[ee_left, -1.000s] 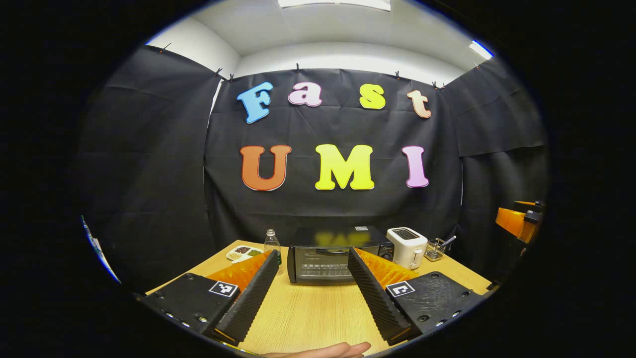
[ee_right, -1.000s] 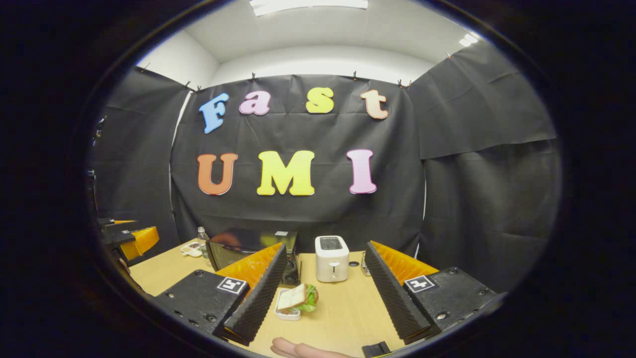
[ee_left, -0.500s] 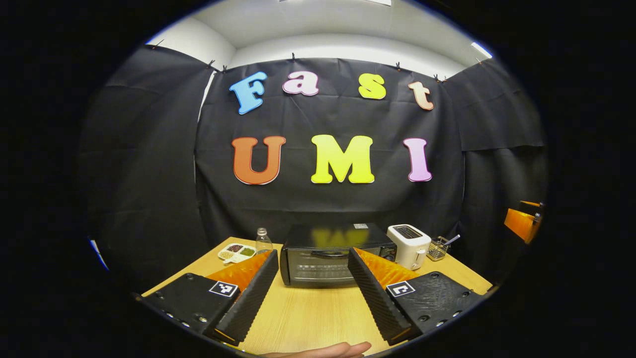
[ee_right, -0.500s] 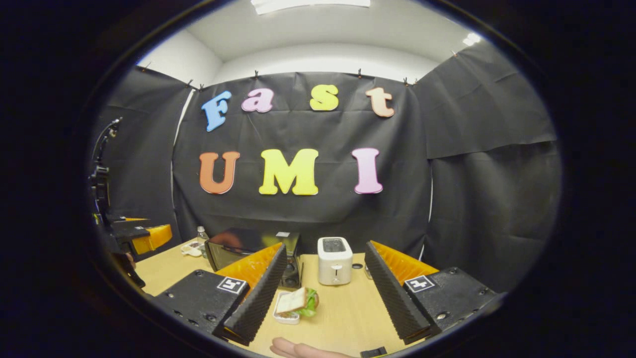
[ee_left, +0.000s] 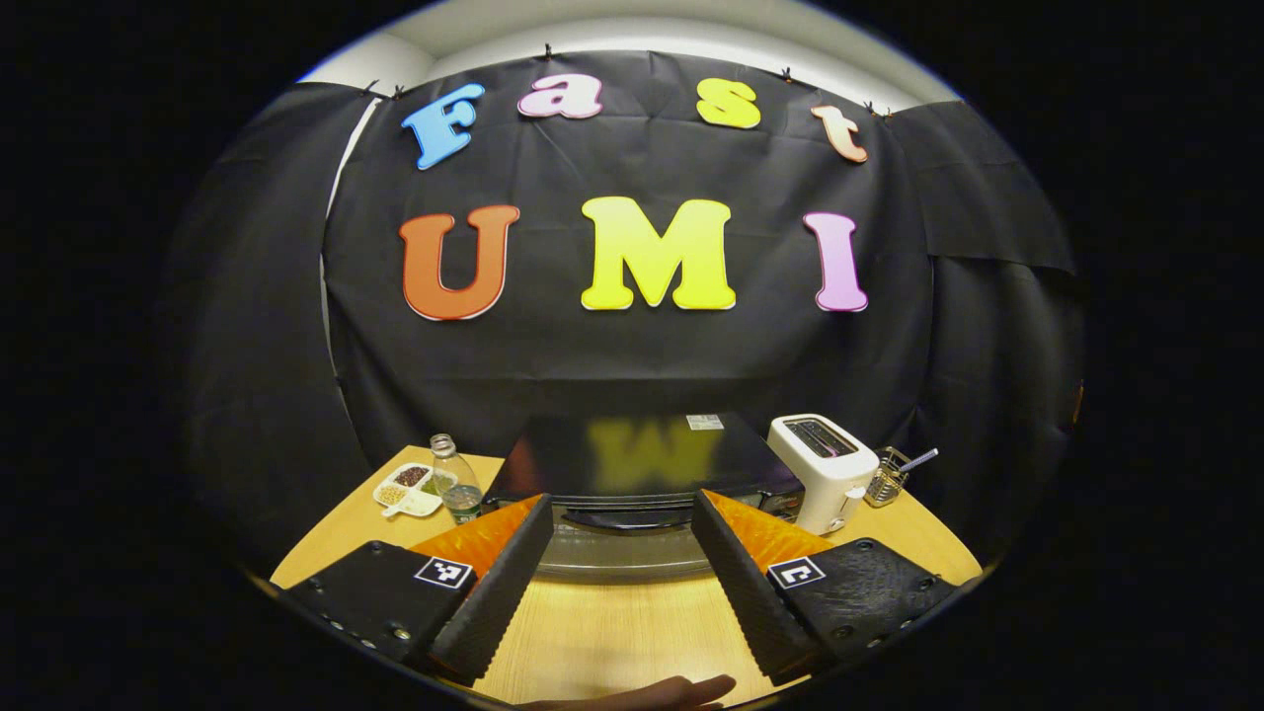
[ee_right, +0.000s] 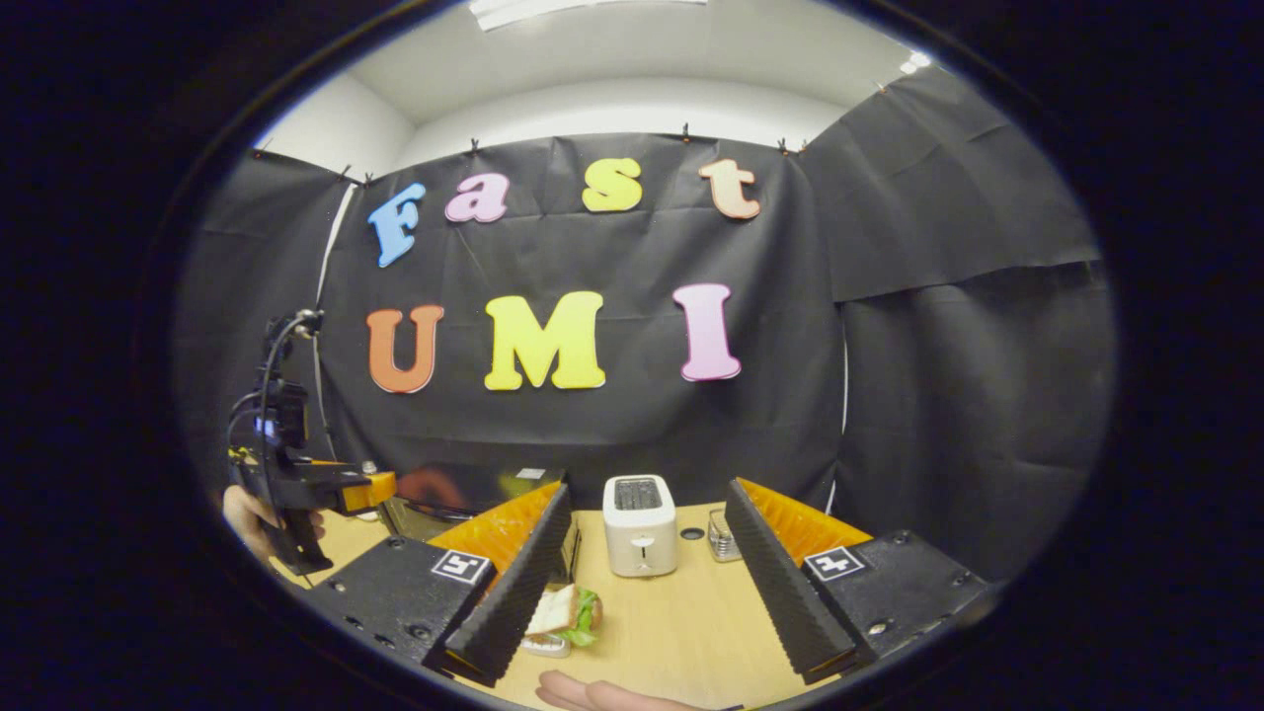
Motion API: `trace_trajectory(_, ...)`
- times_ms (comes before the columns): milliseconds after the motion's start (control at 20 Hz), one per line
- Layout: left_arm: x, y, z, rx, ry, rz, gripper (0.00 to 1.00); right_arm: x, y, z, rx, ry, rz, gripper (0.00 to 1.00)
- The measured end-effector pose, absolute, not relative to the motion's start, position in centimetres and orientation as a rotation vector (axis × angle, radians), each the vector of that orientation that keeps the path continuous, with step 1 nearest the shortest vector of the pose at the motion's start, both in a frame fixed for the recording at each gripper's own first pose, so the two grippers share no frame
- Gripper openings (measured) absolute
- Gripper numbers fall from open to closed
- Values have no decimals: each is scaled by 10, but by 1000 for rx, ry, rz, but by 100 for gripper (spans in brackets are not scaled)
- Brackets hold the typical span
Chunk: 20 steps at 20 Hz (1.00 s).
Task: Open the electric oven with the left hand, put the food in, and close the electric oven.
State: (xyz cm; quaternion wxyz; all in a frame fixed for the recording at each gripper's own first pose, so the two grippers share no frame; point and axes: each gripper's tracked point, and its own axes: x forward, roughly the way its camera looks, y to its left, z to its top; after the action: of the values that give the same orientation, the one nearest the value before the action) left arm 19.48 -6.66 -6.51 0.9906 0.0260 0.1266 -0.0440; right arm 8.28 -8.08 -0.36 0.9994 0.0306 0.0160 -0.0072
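The oven (ee_left: 632, 464) sits toward the back edge of the table (ee_left: 612, 632), door shut. Its handle (ee_left: 627, 517) runs crosswise, straight ahead between the spread fingers of the left tongs (ee_left: 617, 583). The right tongs (ee_right: 642, 602), also open and empty, hover near the sandwich (ee_right: 563, 614).

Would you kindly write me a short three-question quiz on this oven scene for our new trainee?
1. True or false: the left gripper is shut on the oven door handle.
2. What white appliance stands just right of the electric oven? A) kettle B) toaster C) blender
3. Fill in: the food waiting on the table near the right gripper is a ____.

Key: 1 false, its fingers are spread with the handle ahead between them; 2 B; 3 sandwich.
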Motion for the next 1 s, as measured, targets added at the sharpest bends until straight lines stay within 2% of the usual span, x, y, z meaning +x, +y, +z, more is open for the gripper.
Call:
trace_trajectory(50, 207, -71, -74, 59, 276, -82, 93, 86, -85, -4, 56, 38, -17, 100)
trace_trajectory(100, 219, -74, -83, 66, 294, -80, 93, 88, -91, -6, 55, 43, -22, 90)
trace_trajectory(150, 231, -79, -90, 72, 307, -81, 93, 90, -95, -7, 55, 49, -24, 90)
trace_trajectory(200, 241, -82, -95, 77, 320, -84, 93, 90, -96, -9, 53, 50, -23, 100)
trace_trajectory(250, 250, -82, -102, 80, 339, -74, 93, 91, -98, -9, 51, 49, -19, 100)
trace_trajectory(300, 260, -84, -109, 79, 362, -73, 94, 91, -98, -9, 49, 45, -11, 90)
trace_trajectory(350, 267, -87, -116, 77, 384, -76, 94, 90, -98, -9, 50, 40, -5, 91)
trace_trajectory(400, 272, -88, -123, 75, 406, -74, 94, 90, -98, -9, 53, 33, 6, 100)
trace_trajectory(450, 278, -90, -130, 80, 424, -77, 94, 90, -97, -10, 59, 32, 21, 91)
trace_trajectory(500, 282, -90, -136, 84, 438, -76, 94, 89, -96, -10, 66, 23, 31, 100)
trace_trajectory(700, 284, -91, -148, 97, 484, -84, 96, 86, -96, -8, 63, 5, 45, 100)
trace_trajectory(750, 278, -90, -151, 97, 508, -84, 84, 86, -96, -6, 62, 0, 45, 100)
trace_trajectory(800, 279, -90, -148, 90, 497, -84, 98, 86, -95, -7, 65, -5, 48, 100)
trace_trajectory(850, 278, -91, -152, 78, 524, -80, 85, 85, -92, -6, 66, -7, 51, 100)
trace_trajectory(900, 278, -91, -149, 69, 518, -79, 98, 85, -90, -6, 66, -7, 55, 100)
trace_trajectory(1000, 276, -91, -152, 68, 524, -79, 98, 83, -84, -7, 70, 0, 69, 100)
